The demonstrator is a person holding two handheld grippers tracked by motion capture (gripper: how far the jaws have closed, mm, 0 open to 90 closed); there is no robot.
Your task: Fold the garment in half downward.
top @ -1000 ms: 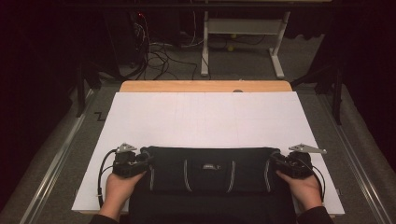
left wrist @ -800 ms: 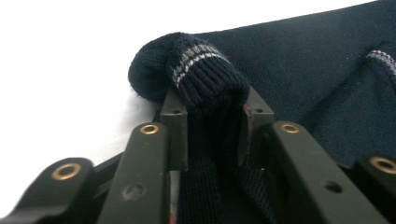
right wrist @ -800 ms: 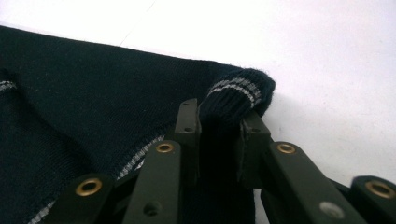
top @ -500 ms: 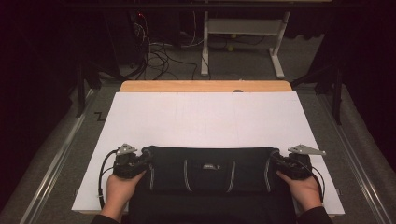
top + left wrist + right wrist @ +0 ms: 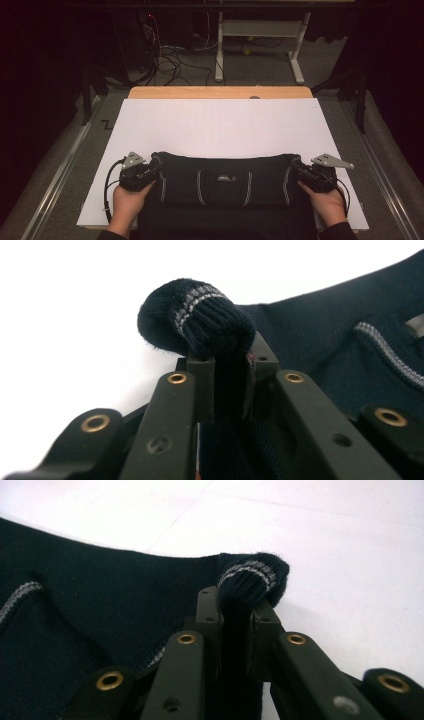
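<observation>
A: While both grippers are pinching the dark knit garment (image 5: 227,182), what is its position?

B: It is lying across the near edge of the white sheet (image 5: 220,127), partly hanging off. Left gripper (image 5: 150,170) is clamping the striped ribbed cuff (image 5: 200,315); right gripper (image 5: 299,171) is clamping its own corner likewise.

A: Risk?

B: Knit is bulging past the jaws, so a hard pull is likely stretching it loose; uneven hands are likely skewing the fold.

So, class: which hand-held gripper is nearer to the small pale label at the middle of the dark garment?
Neither is clearly nearer. The left hand-held gripper grips the dark garment at its left corner, the right hand-held gripper at its right corner; the label sits about midway.
</observation>
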